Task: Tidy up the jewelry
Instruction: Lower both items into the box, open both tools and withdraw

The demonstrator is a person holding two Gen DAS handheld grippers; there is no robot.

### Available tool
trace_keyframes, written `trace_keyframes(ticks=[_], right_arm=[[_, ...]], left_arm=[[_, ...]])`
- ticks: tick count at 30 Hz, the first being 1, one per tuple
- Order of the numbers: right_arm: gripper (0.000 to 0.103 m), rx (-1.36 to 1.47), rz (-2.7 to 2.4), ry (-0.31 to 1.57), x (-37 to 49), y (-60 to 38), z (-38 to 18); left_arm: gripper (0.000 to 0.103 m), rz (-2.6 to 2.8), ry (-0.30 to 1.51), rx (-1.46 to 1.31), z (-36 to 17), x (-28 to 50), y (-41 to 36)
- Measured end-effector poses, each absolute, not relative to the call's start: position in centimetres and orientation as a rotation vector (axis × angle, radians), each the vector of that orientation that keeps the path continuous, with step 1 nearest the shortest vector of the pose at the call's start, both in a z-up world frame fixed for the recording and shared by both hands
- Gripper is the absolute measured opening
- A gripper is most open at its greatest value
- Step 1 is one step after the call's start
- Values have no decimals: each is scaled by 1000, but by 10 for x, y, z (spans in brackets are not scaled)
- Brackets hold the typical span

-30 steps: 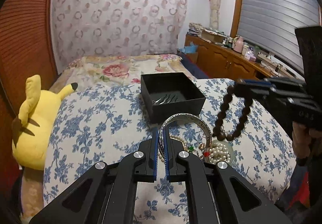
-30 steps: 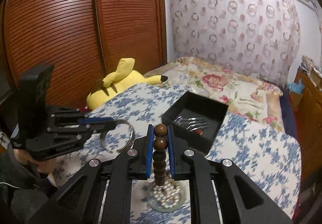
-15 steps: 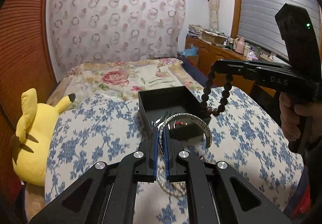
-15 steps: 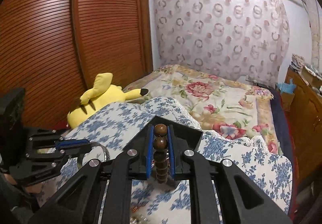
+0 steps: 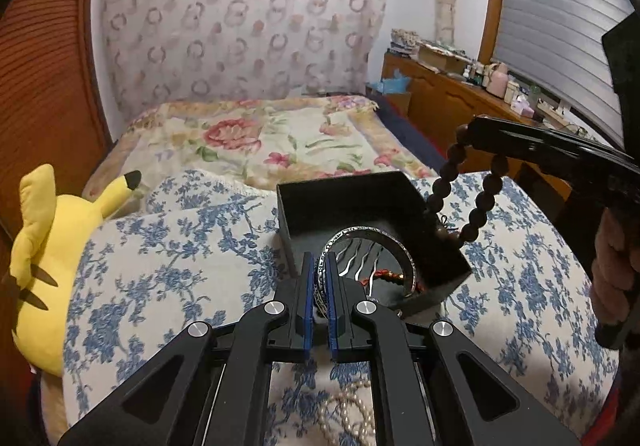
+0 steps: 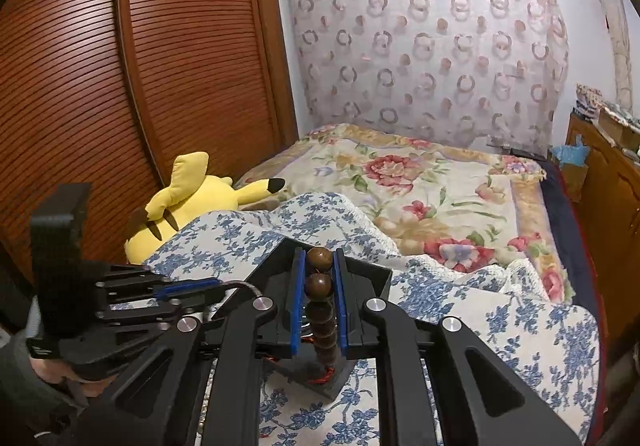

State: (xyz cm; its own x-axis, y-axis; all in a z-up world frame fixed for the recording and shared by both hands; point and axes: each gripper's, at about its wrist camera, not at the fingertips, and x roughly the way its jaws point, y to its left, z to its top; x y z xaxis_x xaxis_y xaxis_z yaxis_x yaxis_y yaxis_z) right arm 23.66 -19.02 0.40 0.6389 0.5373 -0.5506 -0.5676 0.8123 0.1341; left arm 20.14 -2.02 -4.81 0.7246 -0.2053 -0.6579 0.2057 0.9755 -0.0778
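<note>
Two claws, two bracelets, both up in the air over the black box (image 5: 360, 201) on the bed. Nearest in the left wrist view, low centre of the frame, the left claw (image 5: 319, 300) is pressed tight on the silver bangle (image 5: 372, 242), blue pads clamping the band at its near edge while the rest of the hoop arcs forward over the box opening. That bangle looks rigid and smooth, likely slippery metal, so a pinch across the flat band as here seems the sound way to hold it; it should not deform, but it could pivot in the pads.

Just below the claw, at the bottom edge, a pearl strand (image 5: 352, 410) lies on the blue floral cover (image 5: 160, 278), loose and limp.

Inside the box, silver hair pins (image 5: 360, 258) and something red-corded sit on the floor.

Over to the right of the frame, the right claw (image 6: 319, 298) pinches the wooden bead bracelet (image 5: 464, 201) by its top beads; the loop hangs free below, over the box's right wall. Those beads read as light, hard and round on a flexible cord, so it will swing and drape rather than keep shape. Gripping between two beads looks safest.

Farther off, a yellow plush toy (image 5: 44, 258) rests at the left edge, then the floral bedspread (image 5: 260, 141) beyond.
</note>
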Motion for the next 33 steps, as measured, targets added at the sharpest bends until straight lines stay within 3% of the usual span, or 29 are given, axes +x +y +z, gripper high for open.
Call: trace_keyframes(ticks=[12, 33], right_arm=[[15, -39, 650, 631, 243, -178, -5], [15, 39, 763, 764, 253, -137, -27]], left_arm=[[6, -206, 742, -7, -55, 225, -24], [18, -169, 672, -34, -35, 170, 27]])
